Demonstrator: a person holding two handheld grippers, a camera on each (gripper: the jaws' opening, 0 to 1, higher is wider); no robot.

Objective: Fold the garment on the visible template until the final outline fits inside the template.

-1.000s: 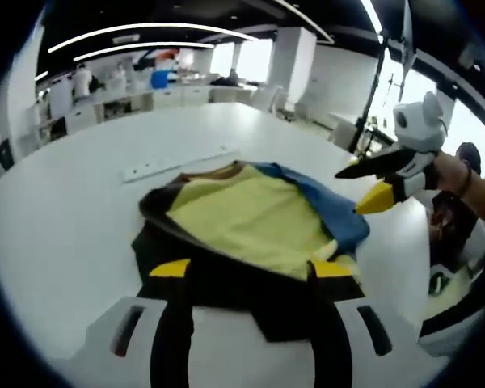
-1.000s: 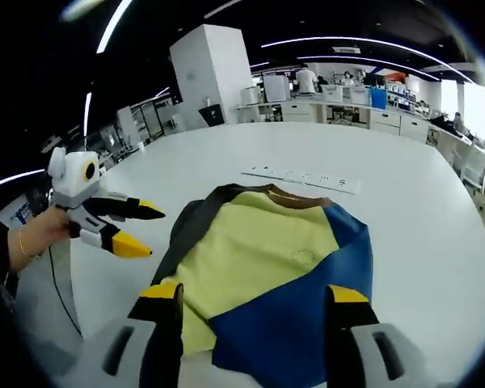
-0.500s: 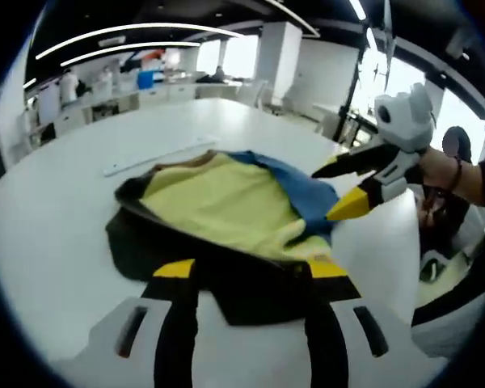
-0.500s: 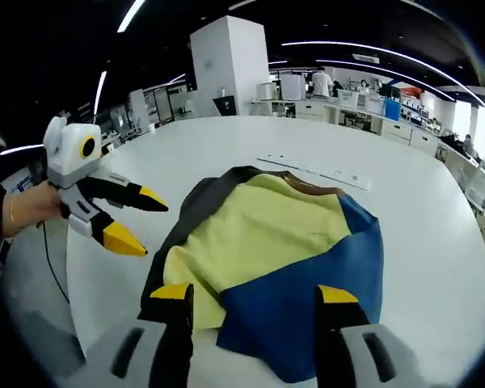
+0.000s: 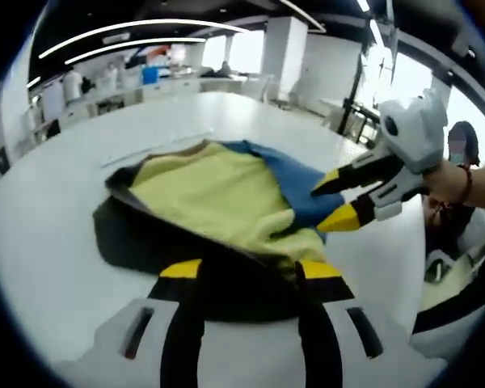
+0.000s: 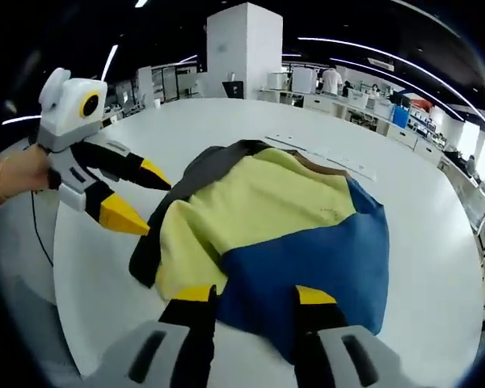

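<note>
Garment [image 6: 283,218]: I see it lying crumpled on the white counter [image 5: 40,234].
Left gripper [image 5: 249,273]: fingers parted over its dark edge.
Right gripper [image 6: 246,295]: fingers parted at the blue hem.

In the left gripper view the left hand-held gripper [image 5: 242,271] rises from the bottom edge with its yellow-tipped jaws parted. The right hand-held gripper [image 5: 330,200] enters that view from the right, jaws spread, gripped by a hand [image 5: 450,181] with a band at the wrist. In the right gripper view the right one's jaws [image 6: 255,297] stand apart, and the left one [image 6: 149,198] reaches in from the left, jaws splayed.
</note>
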